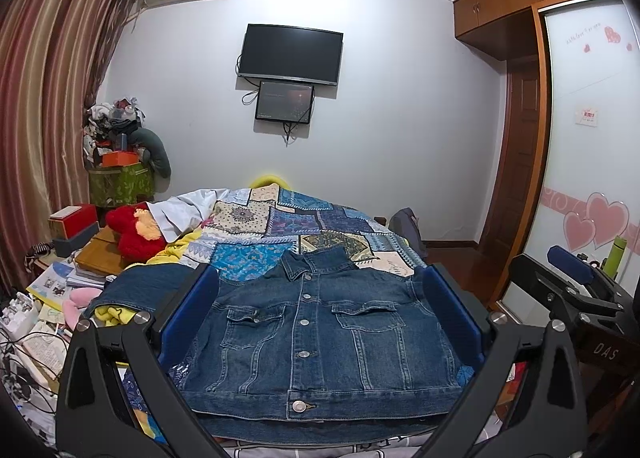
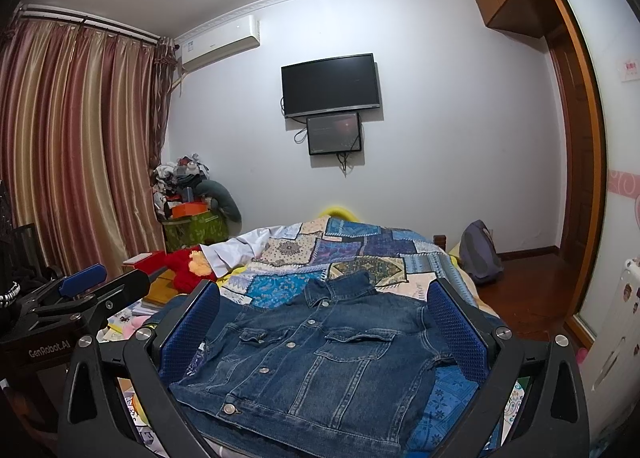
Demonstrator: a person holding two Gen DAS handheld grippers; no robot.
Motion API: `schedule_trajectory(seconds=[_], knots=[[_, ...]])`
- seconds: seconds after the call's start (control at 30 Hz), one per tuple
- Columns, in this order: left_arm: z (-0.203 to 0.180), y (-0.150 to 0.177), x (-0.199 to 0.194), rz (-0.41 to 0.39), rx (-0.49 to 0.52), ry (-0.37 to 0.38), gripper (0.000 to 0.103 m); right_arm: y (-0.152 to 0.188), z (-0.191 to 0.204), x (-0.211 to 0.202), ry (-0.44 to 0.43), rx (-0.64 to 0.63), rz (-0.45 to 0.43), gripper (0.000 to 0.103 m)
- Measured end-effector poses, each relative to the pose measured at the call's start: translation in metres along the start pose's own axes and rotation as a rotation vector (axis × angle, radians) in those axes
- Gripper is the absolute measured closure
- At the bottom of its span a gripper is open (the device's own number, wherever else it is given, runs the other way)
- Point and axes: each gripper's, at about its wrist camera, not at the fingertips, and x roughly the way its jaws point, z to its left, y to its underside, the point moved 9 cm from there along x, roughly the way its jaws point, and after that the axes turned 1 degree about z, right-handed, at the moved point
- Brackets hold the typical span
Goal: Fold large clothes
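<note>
A dark blue denim jacket (image 1: 320, 334) lies face up and buttoned on the patchwork bedspread (image 1: 280, 225), collar toward the far wall. Its left sleeve (image 1: 148, 290) stretches out to the left. My left gripper (image 1: 320, 286) is open and empty, held above the near hem with its blue pads either side of the jacket's body. My right gripper (image 2: 324, 298) is also open and empty, over the jacket (image 2: 320, 362) from the right. Each gripper shows in the other's view: the right gripper (image 1: 576, 282) at the right edge, the left gripper (image 2: 92, 286) at the left edge.
A red plush toy (image 1: 136, 230) and white cloth (image 1: 176, 213) lie on the bed's left side. Books, boxes and cables (image 1: 44, 298) clutter the left. A grey bag (image 2: 480, 254) sits on the floor by the bed. A wardrobe (image 1: 592, 161) stands at the right.
</note>
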Motion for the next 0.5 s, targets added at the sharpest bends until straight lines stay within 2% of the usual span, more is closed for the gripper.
schedule_trajectory(seconds=[0.5], knots=[[-0.0043, -0.0020, -0.0019, 0.001, 0.005, 0.002, 0.000, 0.0024, -0.0023, 0.0001, 0.005, 0.004, 0.000, 0.000]])
